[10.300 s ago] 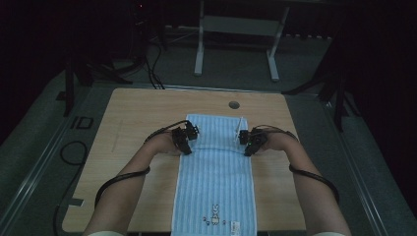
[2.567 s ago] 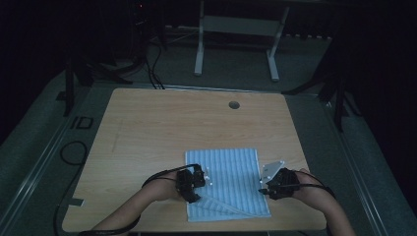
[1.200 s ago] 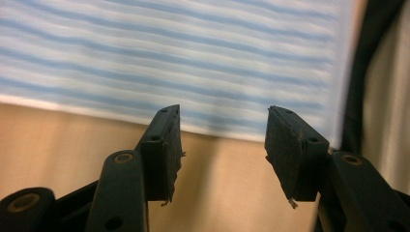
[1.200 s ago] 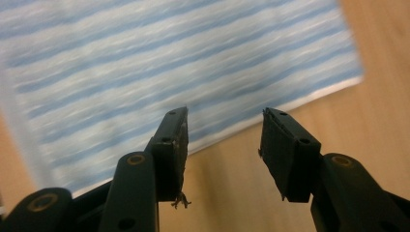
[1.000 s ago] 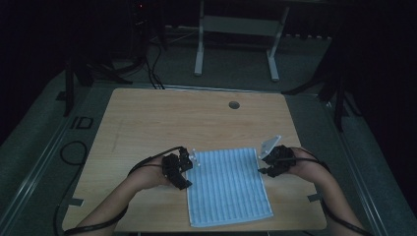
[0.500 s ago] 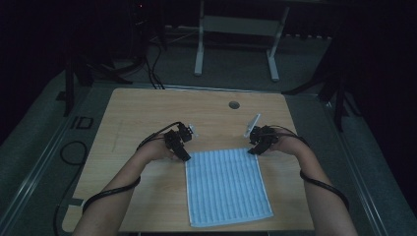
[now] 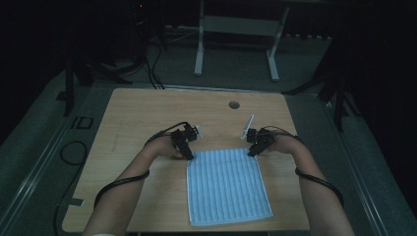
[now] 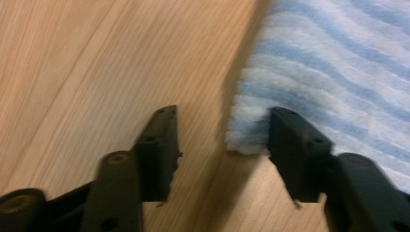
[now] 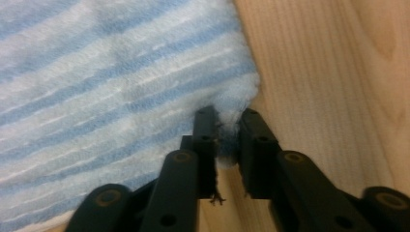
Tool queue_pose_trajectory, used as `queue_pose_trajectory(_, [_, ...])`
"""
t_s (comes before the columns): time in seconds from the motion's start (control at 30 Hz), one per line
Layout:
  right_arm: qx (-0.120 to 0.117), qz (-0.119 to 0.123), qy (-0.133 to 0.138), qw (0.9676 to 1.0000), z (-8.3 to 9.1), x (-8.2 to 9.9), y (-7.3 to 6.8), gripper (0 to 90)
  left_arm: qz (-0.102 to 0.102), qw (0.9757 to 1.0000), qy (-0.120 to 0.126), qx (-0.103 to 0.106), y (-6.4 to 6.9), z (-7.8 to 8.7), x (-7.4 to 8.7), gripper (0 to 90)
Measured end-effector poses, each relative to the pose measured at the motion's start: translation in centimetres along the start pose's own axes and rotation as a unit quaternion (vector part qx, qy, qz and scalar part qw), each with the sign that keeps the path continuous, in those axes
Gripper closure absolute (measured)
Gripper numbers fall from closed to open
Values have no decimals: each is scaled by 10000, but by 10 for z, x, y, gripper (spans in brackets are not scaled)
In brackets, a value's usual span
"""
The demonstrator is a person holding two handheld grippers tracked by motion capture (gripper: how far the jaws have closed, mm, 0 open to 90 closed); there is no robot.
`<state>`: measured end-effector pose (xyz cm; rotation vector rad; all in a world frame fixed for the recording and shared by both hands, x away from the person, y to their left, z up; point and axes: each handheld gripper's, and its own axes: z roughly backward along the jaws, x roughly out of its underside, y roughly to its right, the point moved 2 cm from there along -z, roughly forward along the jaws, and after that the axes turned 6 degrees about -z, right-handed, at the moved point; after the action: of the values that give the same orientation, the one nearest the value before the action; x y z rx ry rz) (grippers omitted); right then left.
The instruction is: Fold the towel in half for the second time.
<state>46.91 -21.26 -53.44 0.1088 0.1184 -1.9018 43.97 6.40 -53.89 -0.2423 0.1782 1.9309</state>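
The blue-and-white striped towel (image 7: 226, 184) lies flat on the wooden worktop (image 7: 147, 108), already doubled over, its near edge close to the person's side. Both grippers sit at the towel's far corners.

The right gripper (image 7: 253, 145) has its jaws narrowed onto the towel's far right corner (image 9: 237, 113); they have just been closing, and the fluffy tip is pinched between them. The left gripper (image 7: 188, 151) has its jaws half open and just closing too, straddling the towel's far left corner (image 8: 246, 137): one jaw rests on the cloth, the other on bare wood beside the towel, so nothing is gripped there yet.

The step in hand looks like taking both far corners for another fold. To do it well, the left jaws should finish closing with the outer jaw slid under the towel's edge, catching every layer, not just the top pile. Both grips should sit equally deep on the towel, so the edge lifts level and the stripes stay aligned.
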Motion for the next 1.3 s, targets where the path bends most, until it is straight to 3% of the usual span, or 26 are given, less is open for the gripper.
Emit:
queue_pose_trajectory(0.07, [19, 3, -30, 10000, 1, 0, 0, 818, -62, 9999, 43, 102, 1, 0, -2, 617])
queue_pose_trajectory(0.1, [41, 3, -41, 10000, 2, 0, 0, 823, -44, 9999, 62, 137, 2, 0, -3, 718])
queue_pose_trajectory(0.17, [100, -28, -17, 9999, 4, 0, 1, 832, 40, 9999, 94, 80, 0, 1, -4, 839])
queue_pose_trajectory(0.4, [358, -241, 251, 9988, 21, 0, 10, 840, 360, 9984, 203, -392, -18, 16, -5, 871])
queue_pose_trajectory(0.63, [682, -220, 500, 9962, 49, -11, 14, 840, 437, 9941, 356, -928, -29, 54, -13, 871])
queue_pose_trajectory(0.67, [743, -223, 558, 9954, 53, -13, 13, 840, 402, 9942, 386, -915, -30, 59, -14, 871])
queue_pose_trajectory(0.8, [972, -168, 686, 9928, 70, -20, 13, 840, 312, 9917, 400, -1178, -31, 78, -16, 870])
queue_pose_trajectory(0.97, [1171, 16, 755, 9903, 88, -25, 2, 839, 143, 9905, 485, -1278, -23, 95, -11, 869])
queue_pose_trajectory(1.3, [1419, 406, 921, 9848, 107, -10, -36, 838, -321, 9901, 625, -1218, 24, 116, 1, 867])
